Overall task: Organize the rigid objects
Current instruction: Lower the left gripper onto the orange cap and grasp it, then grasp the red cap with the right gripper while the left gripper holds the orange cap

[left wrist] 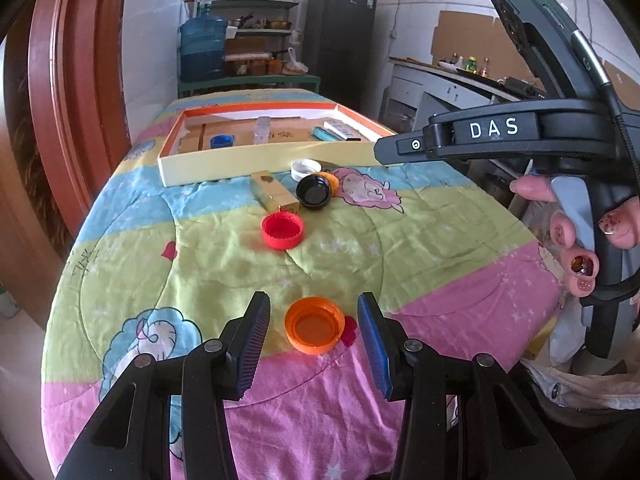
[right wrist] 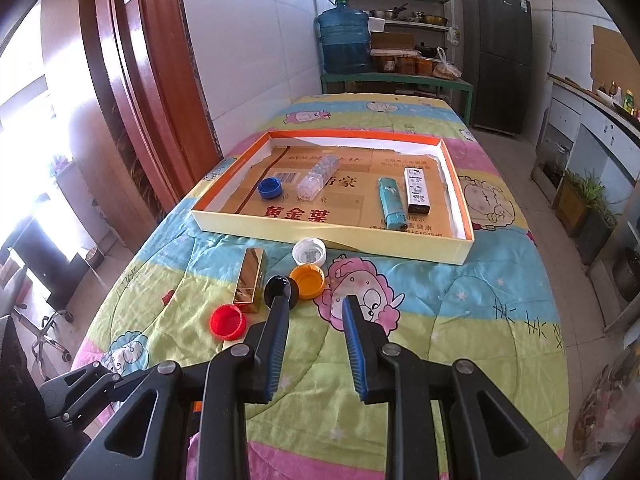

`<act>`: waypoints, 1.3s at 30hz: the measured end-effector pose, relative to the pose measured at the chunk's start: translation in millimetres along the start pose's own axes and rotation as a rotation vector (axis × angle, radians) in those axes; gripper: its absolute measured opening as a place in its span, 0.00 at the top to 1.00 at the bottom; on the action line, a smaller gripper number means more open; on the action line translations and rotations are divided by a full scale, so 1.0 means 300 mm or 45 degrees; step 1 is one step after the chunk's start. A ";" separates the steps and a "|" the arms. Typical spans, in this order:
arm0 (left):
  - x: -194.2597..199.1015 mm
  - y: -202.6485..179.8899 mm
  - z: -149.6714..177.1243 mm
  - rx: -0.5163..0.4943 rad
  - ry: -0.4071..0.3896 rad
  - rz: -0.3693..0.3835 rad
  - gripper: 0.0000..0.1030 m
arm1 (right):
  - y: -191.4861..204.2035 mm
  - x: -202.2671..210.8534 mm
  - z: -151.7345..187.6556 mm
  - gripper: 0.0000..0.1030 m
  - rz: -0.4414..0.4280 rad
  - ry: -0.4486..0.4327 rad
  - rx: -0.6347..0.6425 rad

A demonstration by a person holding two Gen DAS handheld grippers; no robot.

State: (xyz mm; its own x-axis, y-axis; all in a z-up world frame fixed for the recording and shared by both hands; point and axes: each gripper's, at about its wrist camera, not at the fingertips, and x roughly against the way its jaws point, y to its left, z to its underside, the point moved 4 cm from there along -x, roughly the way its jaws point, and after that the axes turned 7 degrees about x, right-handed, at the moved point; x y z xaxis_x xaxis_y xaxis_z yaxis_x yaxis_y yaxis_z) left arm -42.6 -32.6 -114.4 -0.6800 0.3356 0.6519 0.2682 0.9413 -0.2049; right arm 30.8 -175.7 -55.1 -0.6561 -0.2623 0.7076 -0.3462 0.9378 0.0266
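The left claw [left wrist: 314,326] is spread wide, with an orange cap [left wrist: 315,325] sitting open side up on the blanket [left wrist: 420,248] right between its fingers [left wrist: 256,336]. The fingers are not touching the cap yet. The right claw [right wrist: 316,340] hangs over the blanket with a smaller gap and nothing in it. Farther up the table lie a red cap [left wrist: 282,231], a gold box [left wrist: 273,193], a black lid [left wrist: 314,194], a second orange cap [right wrist: 307,280] and a white cap [left wrist: 306,170], all close together. Behind them is the tray [right wrist: 332,236], and it already has a blue cap [right wrist: 270,189], a clear bottle [right wrist: 318,174], a lighter [right wrist: 391,202] and a white stick [right wrist: 417,190] in it. I think the orange cap goes in the tray next. The cap is low and round, so if the fingers close too high it may pop out and roll away. The blanket is soft and bumpy, so the fingers might pinch cloth too and drag it, and that would move the other caps. On the way to the tray, the left claw might bump the right one, which is close by.
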 end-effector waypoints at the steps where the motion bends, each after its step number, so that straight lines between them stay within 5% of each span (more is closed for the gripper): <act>1: -0.003 0.000 0.004 0.001 0.005 0.000 0.54 | 0.001 -0.001 0.002 0.73 -0.001 0.001 0.000; 6: -0.010 -0.001 0.024 0.003 0.004 -0.004 0.57 | 0.016 -0.010 0.016 0.73 -0.015 0.016 0.010; 8: -0.007 0.004 0.027 0.011 -0.002 -0.002 0.71 | 0.030 -0.020 0.021 0.73 -0.031 0.027 0.018; 22: 0.043 0.200 -0.024 0.202 -0.074 -0.135 0.70 | 0.196 -0.155 0.059 0.73 -0.211 0.126 0.089; 30: 0.050 0.259 -0.068 0.252 -0.100 -0.143 0.70 | 0.248 -0.225 0.056 0.64 -0.199 0.172 0.140; 39: 0.032 0.285 -0.106 0.276 -0.104 -0.140 0.70 | 0.261 -0.245 0.043 0.70 -0.152 0.163 0.192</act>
State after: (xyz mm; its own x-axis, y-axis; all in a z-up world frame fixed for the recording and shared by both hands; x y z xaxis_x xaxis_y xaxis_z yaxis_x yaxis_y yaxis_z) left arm -4.6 50.0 -102.4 -0.7525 0.2241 0.6193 0.0430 0.9550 -0.2934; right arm 43.2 -85.9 -114.1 -0.5176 -0.3295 0.7896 -0.5189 0.8547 0.0166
